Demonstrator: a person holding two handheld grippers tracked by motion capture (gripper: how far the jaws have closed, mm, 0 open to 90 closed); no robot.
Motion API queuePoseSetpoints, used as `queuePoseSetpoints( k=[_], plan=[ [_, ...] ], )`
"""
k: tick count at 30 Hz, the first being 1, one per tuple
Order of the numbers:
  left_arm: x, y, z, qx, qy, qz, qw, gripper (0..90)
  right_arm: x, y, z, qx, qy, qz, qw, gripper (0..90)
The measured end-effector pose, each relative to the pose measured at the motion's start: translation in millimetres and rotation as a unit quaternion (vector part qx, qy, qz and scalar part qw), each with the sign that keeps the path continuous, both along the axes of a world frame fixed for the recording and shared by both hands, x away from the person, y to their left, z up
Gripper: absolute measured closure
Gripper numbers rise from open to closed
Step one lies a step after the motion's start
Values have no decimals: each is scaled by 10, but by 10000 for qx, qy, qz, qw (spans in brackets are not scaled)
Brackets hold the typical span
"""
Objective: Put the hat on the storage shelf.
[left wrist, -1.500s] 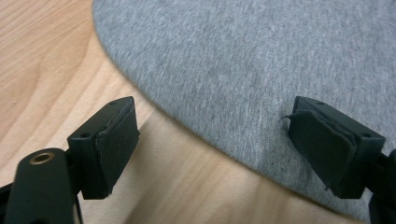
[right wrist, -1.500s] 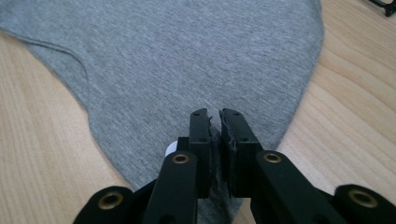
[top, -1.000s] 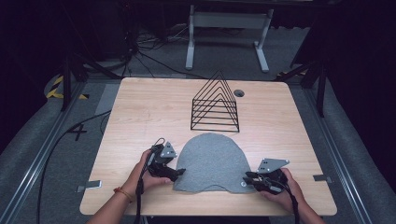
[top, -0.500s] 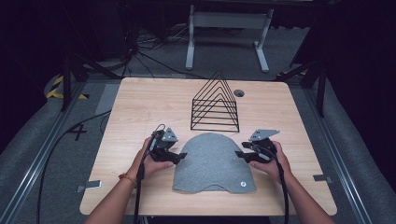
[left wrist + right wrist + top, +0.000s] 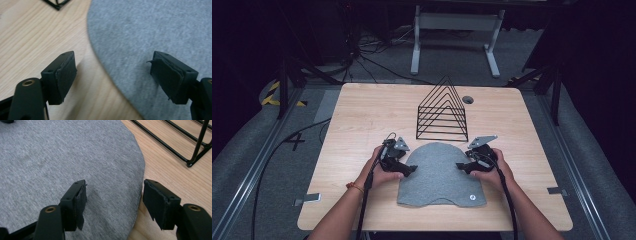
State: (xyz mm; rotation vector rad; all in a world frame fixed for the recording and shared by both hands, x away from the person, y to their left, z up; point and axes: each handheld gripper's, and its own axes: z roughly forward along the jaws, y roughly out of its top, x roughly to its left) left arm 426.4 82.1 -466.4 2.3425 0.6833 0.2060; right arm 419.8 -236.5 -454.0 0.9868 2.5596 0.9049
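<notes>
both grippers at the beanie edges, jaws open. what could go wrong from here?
1. The grey beanie lies flat on the table. The left gripper and right gripper each straddle an edge, so closing could pinch one layer or slip off.
2. The right gripper's jaws have just been opening, with nothing clamped; uneven grabs could skew the cloth.
3. The black wire rack stands close behind the beanie; lifting forward could snag it.

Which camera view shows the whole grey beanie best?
The high view: the grey beanie lies flat on the table with its full outline and small button visible between both grippers. The left gripper view catches just a curved edge of it, and the right gripper view a broad patch of knit and its rim.
</notes>
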Motion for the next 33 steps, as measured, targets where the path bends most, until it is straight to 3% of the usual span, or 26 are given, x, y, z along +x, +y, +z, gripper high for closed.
queuePoseSetpoints(
  k=[2,5,14,20,24,27,29,33],
  plan=[
    [-22,-36,12,3,-33,-82,10000,276,-11,-3,-1,31,5,-13,10000,373],
    [-38,-49,24,-15,-32,-142,9999,348,-31,13,22,-8,57,54,10000,492],
    [-48,-37,37,-159,67,-24,9998,649,-86,31,29,222,280,98,9993,792],
    [-11,-2,24,-311,151,27,9994,795,-105,10,23,333,303,145,9989,840],
    [-41,-30,49,-203,8,17,9998,839,-126,-6,31,359,240,189,9989,844],
    [-64,-29,81,-249,-37,-15,9997,847,-155,-23,65,408,195,215,9987,845],
    [-92,-15,159,-383,-120,-58,9992,848,-184,-44,112,460,117,241,9986,846],
    [-159,-9,370,-560,-370,-151,9976,850,-290,-129,345,634,-221,318,9972,847]
  ],
)
